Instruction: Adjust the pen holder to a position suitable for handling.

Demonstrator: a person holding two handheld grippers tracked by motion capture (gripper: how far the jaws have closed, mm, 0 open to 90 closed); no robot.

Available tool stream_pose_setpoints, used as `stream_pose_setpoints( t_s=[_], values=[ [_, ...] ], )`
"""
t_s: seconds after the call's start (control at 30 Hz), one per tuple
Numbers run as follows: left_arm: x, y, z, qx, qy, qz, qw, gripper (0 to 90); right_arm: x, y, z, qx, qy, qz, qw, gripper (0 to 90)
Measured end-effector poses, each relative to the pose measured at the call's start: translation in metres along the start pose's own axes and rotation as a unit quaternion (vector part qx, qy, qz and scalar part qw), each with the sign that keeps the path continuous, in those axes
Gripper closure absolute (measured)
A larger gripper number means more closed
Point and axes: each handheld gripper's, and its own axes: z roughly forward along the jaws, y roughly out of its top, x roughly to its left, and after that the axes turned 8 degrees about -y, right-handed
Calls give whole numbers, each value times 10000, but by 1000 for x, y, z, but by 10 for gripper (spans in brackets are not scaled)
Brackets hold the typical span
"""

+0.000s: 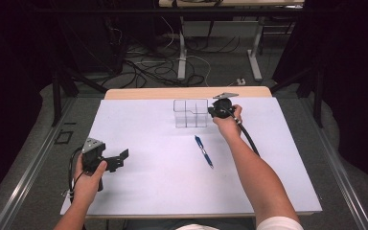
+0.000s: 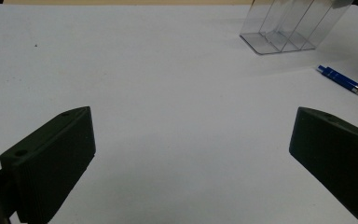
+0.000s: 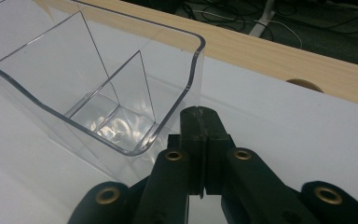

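Note:
A clear plastic organizer (image 1: 190, 113) with upright dividers stands at the back middle of the white table top (image 1: 153, 191). My right gripper (image 1: 214, 111) is at its right side, jaws shut with nothing between them. In the right gripper view the shut tips (image 3: 199, 114) sit against the outside of the organizer's (image 3: 116, 123) near corner; its compartments hold nothing. A blue pen (image 1: 204, 151) lies flat in front of the organizer. My left gripper (image 1: 121, 159) hovers near the front left, open and holding nothing. Its view shows the organizer (image 2: 284, 28) and pen (image 2: 349, 84) far ahead of the gripper (image 2: 191, 140).
The white sheet covers a wooden table whose bare edge (image 1: 148, 93) runs along the back, just beyond the organizer. Past it are the floor, cables (image 1: 143, 67) and table legs (image 1: 182, 52). A round hole (image 3: 304, 85) shows in the wooden strip (image 3: 284, 60).

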Motion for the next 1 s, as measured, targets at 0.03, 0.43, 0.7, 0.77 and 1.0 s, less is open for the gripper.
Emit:
stream_pose_setpoints(
  t_s=[0.03,0.43,0.7,0.77,1.0],
  values=[
    [0,0,0,2,-1,0,10000,1,0,0,0,0,0,0,10000,900],
    [0,1,0,-2,18,19,10000,1,-16,4,-16,37,-157,131,9998,751],
    [1,2,0,13,18,41,10000,1,-17,10,-37,-166,-331,-2,9993,641],
    [1,2,1,10,9,21,10000,2,-18,11,-43,-208,-349,-46,9992,609],
    [0,2,1,-40,-19,-14,10000,1,-21,10,-60,-149,-325,203,9992,522]
  ],
)
